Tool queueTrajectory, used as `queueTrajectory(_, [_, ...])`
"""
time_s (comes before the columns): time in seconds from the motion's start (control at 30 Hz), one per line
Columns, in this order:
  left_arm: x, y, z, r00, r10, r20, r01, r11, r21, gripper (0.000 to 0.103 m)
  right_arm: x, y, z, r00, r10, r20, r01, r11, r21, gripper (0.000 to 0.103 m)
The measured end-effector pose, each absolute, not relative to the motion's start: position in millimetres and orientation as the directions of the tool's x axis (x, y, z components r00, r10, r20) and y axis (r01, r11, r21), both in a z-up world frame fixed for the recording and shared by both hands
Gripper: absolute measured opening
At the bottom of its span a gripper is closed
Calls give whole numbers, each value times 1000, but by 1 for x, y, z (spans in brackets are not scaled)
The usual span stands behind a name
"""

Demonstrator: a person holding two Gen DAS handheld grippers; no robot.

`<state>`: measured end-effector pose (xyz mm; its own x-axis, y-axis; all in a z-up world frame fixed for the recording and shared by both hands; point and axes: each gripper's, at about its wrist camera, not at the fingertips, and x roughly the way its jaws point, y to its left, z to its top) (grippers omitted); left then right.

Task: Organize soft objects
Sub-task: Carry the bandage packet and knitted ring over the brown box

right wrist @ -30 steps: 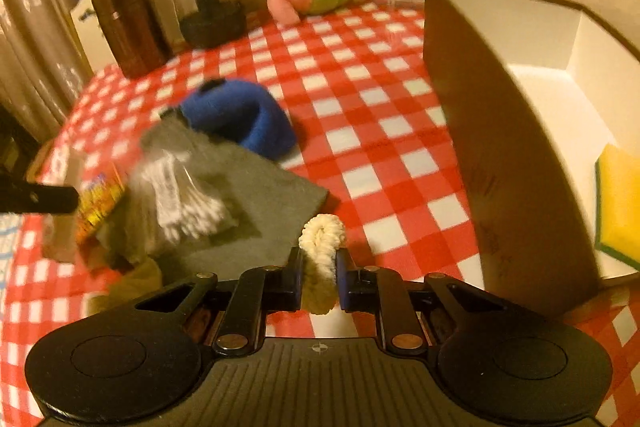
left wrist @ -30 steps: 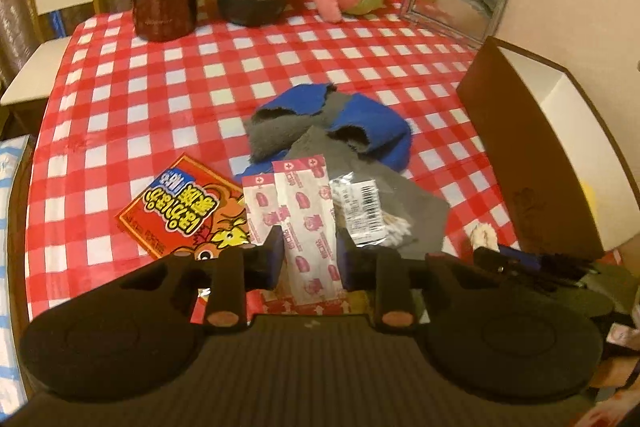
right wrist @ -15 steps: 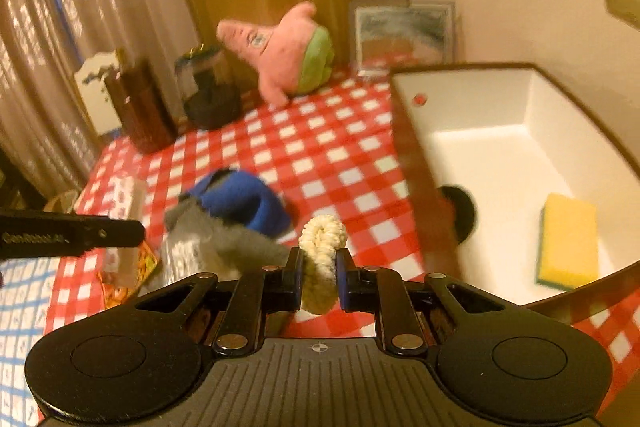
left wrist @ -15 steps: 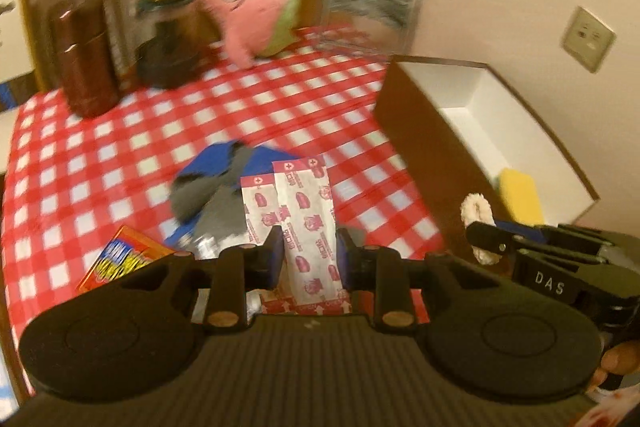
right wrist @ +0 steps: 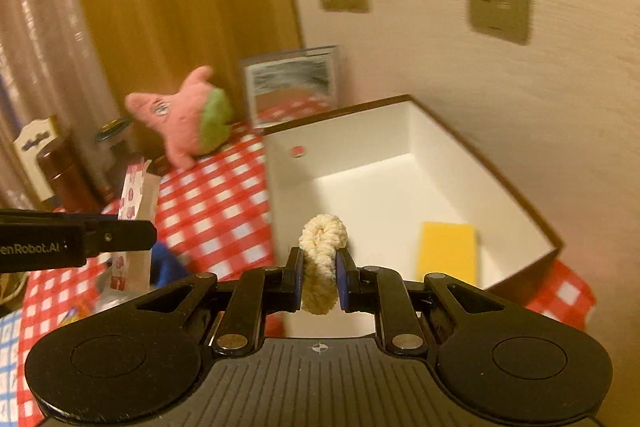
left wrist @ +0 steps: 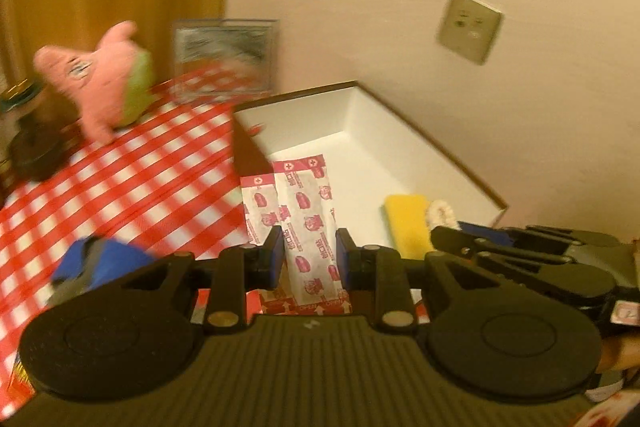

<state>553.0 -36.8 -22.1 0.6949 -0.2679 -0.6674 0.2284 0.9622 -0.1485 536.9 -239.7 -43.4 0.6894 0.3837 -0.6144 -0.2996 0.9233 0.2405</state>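
Note:
My left gripper (left wrist: 306,253) is shut on a strip of pink-printed plasters (left wrist: 304,215) and holds it above the near edge of the white-lined brown box (left wrist: 360,131). My right gripper (right wrist: 319,277) is shut on a cream knitted scrunchie (right wrist: 321,259) held over the box (right wrist: 380,187); it shows in the left wrist view (left wrist: 442,213) at the right. A yellow sponge (right wrist: 446,251) lies in the box. A blue and grey cloth (left wrist: 100,261) lies on the checked table.
A pink starfish plush (right wrist: 188,115) leans at the table's back beside a framed picture (right wrist: 294,83). A brown canister (right wrist: 66,179) and a dark jar (left wrist: 28,147) stand at the back left. The wall with sockets (right wrist: 498,1) is close behind the box.
Both grippers have risen and swung right from above the cloth and table to over the box, each still holding its item.

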Motion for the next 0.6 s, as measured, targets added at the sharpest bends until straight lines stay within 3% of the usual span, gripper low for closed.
queueTrajectory(0.23, [585, -86, -25, 663, -344, -665, 317, 934, -167, 24, 560, -275, -46, 712, 334, -617, -232, 942, 243, 17])
queueTrajectory(0.6, [631, -120, -57, 603, -326, -728, 334, 932, -141, 25, 588, -301, -61, 702, 310, -641, -193, 949, 249, 17])
